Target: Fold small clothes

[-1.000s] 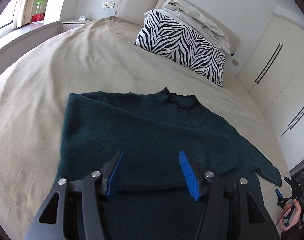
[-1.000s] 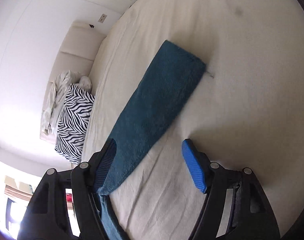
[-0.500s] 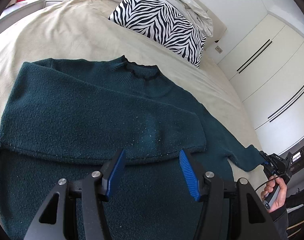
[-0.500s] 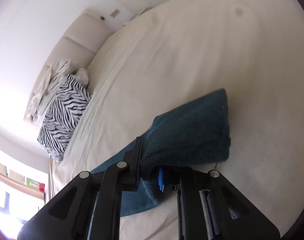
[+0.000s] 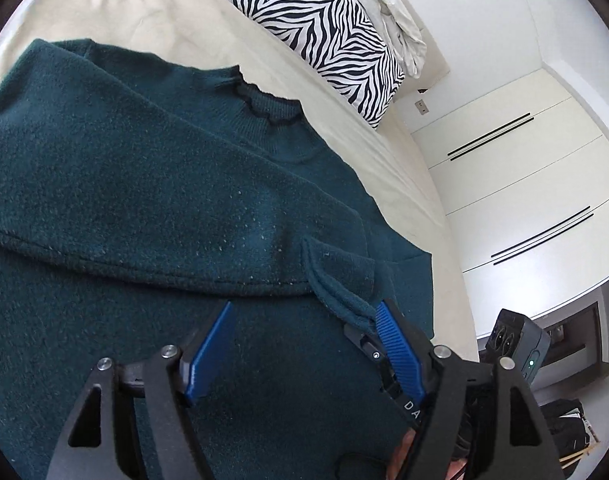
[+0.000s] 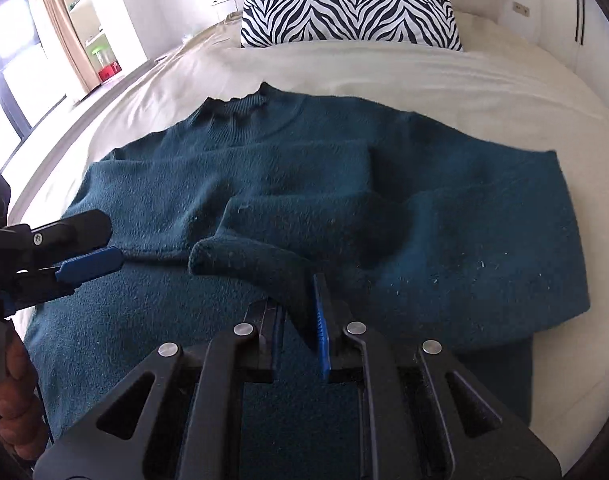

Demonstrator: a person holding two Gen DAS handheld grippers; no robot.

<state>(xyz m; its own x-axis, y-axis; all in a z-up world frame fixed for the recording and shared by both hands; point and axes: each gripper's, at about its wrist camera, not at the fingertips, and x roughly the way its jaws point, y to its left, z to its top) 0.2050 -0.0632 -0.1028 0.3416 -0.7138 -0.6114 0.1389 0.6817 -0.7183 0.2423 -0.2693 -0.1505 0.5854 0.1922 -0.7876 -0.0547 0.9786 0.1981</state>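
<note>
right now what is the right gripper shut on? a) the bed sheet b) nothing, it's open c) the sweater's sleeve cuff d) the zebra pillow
c: the right gripper has its jaws closed on the sleeve cuff of the teal sweater, carried over the sweater's body.

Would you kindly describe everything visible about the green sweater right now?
The sweater is dark teal, fuzzy knit flecked with pale lint, with a ribbed, wavy collar. It lies flat on the cream bedsheet, collar toward the zebra pillow. One sleeve is folded across the chest; the right tool grips the other's cuff. The left tool hovers open.
</note>
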